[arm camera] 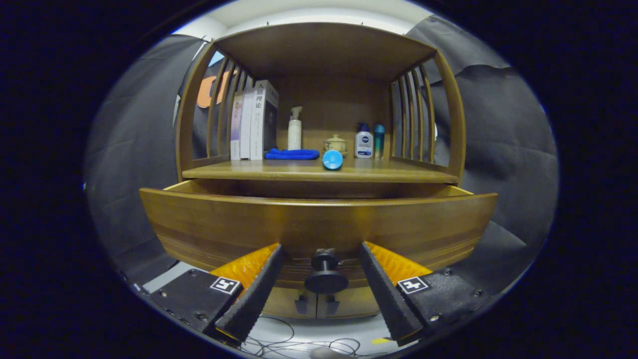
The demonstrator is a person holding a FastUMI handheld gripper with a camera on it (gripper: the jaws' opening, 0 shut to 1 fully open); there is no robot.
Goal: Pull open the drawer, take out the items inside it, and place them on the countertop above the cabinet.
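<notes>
The gripper (321, 294) stands wide open and holds nothing; its two fingers flank the round black knob (326, 275) without touching it, the knob lying between them near their tips. The knob is fixed to the curved brown wooden drawer front (319, 224), which stands pulled partly out from the wooden cabinet, just ahead of the fingers. The drawer interior is hidden behind the front panel, so its contents cannot be told. Beyond and above the drawer lies the wooden countertop (224, 172), carrying upright books (254, 122), a folded blue cloth (291, 154), a white pump bottle (295, 130) and a blue disc (332, 159) at its front edge. Risk: reaching over the drawer front blind may strike the panel; placing items near the disc may knock it off.
</notes>
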